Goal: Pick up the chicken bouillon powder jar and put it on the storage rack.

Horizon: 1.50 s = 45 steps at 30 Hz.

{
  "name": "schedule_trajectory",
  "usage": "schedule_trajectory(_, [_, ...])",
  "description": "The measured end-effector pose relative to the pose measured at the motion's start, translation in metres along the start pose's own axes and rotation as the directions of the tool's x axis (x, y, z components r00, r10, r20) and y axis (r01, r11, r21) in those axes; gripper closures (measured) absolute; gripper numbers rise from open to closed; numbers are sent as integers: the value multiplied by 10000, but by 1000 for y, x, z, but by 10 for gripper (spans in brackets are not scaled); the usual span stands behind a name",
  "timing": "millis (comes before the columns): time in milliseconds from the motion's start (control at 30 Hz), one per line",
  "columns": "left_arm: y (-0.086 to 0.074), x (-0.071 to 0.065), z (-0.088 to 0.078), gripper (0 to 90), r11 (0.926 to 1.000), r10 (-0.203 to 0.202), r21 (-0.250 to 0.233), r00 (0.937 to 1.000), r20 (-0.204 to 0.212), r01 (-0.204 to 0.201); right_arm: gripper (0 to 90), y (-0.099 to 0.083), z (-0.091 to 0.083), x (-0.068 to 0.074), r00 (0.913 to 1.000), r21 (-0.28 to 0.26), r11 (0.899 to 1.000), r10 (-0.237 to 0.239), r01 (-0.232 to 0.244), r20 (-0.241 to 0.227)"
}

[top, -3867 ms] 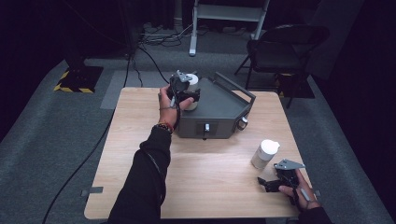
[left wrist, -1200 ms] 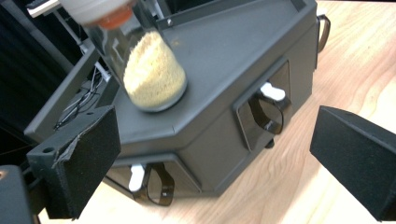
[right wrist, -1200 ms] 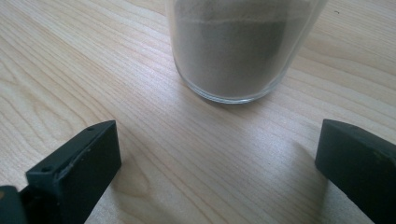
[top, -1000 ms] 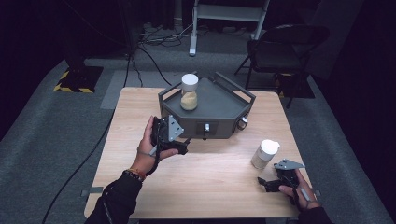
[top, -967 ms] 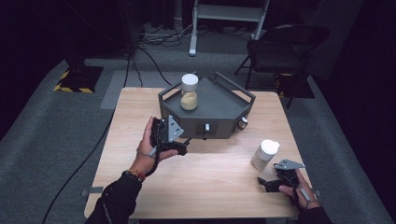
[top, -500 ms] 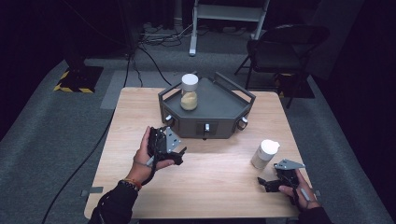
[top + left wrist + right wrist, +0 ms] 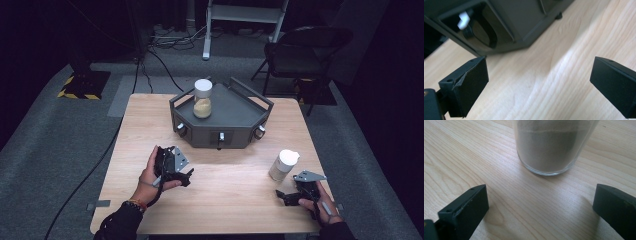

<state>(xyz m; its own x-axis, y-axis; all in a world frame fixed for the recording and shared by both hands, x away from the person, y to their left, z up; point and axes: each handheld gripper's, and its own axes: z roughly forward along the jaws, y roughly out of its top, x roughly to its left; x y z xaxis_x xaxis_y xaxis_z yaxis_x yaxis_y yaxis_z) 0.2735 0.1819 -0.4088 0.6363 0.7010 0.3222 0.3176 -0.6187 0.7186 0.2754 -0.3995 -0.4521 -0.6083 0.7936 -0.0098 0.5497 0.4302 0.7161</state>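
I have the right gripper near the tabletop's front right corner, and the white-capped jar stands just ahead of its jaws, centred between them but not within them. In the right gripper view the jar's top is cut off; I see only its glass base and greyish fill. Those jaws stand wide apart, holding nothing. My left gripper hovers toward the front left, jaws spread and empty, facing the dark tray stand, which looks blurred up close.

Table brightly lit, surroundings dark; close views soft.
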Motion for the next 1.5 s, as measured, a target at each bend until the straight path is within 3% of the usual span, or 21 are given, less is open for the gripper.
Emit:
schedule_trajectory(133, [-8,-3,5,12,9992,-77,387,9999,66,74,0,0,0,0,10000,1,10000,2,-2,0])
schedule_trajectory(333, [-21,-2,6,12,9968,-576,563,9982,135,568,0,0,0,0,10000,2,10000,4,-4,1])
schedule_trajectory(500, [-27,0,7,12,9950,-696,733,9972,273,675,0,0,0,0,10000,0,10000,-2,2,1])
schedule_trajectory(900, [-45,9,11,12,9818,-1588,1153,9853,625,1509,0,0,0,0,10000,1,10000,0,0,3])
schedule_trajectory(1133, [-57,19,9,11,9716,-2168,1155,9723,871,2064,0,0,0,0,10000,2,10000,2,-2,4])
schedule_trajectory(1233, [-64,29,9,8,9578,-2731,1260,9548,1175,2584,0,0,0,0,10000,1,10000,1,-1,4])
schedule_trajectory(1333, [-68,38,10,3,9483,-3047,1386,9412,1463,2854,0,0,0,0,10000,2,10000,-2,2,4])
schedule_trajectory(1500, [-71,42,9,0,9491,-3028,1402,9398,1588,2821,0,0,0,0,10000,3,10000,2,-2,3])
